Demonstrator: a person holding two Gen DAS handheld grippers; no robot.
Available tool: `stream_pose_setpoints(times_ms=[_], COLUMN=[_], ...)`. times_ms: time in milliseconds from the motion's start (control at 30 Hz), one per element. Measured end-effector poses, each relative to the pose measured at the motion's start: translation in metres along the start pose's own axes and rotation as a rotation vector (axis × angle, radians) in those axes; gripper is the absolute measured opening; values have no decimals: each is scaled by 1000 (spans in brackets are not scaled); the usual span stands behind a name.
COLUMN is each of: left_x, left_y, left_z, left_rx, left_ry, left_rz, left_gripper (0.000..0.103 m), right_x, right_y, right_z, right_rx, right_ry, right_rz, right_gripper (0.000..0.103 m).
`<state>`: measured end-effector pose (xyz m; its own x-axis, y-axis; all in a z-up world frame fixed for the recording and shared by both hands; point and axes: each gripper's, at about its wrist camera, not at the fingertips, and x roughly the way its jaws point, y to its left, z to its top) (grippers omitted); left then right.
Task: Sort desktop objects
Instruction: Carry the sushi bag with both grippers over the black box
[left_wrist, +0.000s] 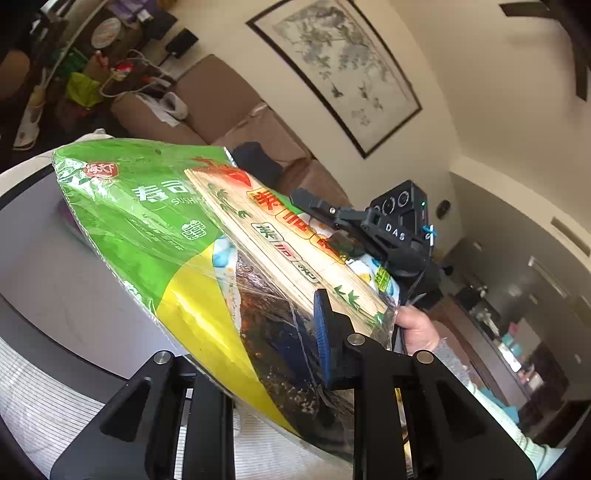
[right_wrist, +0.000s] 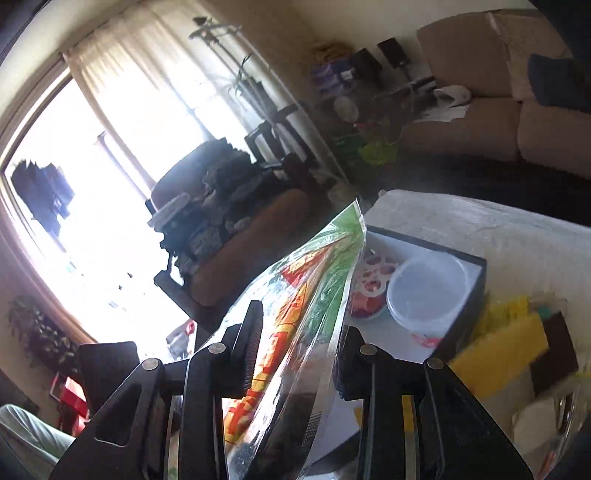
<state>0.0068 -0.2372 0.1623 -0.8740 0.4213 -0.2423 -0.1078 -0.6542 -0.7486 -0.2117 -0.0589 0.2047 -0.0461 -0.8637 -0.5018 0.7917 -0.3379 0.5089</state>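
Sushi seaweed bag held up in air above the table, btwn both tools. Left tool: jaws narrow, pinching bag's lower edge. Right tool: jaws narrow, clamped on bag's opposite edge; person's hand behind it. Black box w/ plastic bowl sits on table beyond.

One green snack bag is in view, with one bamboo mat packed inside it. One black box holds one clear plastic tub. Two grippers show.
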Motion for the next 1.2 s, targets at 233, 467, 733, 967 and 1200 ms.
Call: stream_pose_setpoints(times_ms=[233, 467, 733, 967, 1200], left_x=[24, 44, 61, 69, 15], left_y=[33, 19, -2, -35, -1], left_z=[-4, -24, -35, -49, -9], left_rx=[-86, -23, -6, 74, 0], left_ry=[44, 171, 217, 256, 52], left_rz=[126, 122, 56, -22, 51], left_gripper=[35, 37, 37, 37, 39], right_x=[124, 181, 165, 166, 152], right_y=[-16, -35, -20, -27, -37], right_z=[12, 2, 9, 9, 13], right_rx=[-153, -211, -333, -472, -395], right_ry=[284, 428, 496, 606, 567], right_rz=[-81, -178, -331, -611, -642], right_gripper=[34, 30, 26, 49, 53])
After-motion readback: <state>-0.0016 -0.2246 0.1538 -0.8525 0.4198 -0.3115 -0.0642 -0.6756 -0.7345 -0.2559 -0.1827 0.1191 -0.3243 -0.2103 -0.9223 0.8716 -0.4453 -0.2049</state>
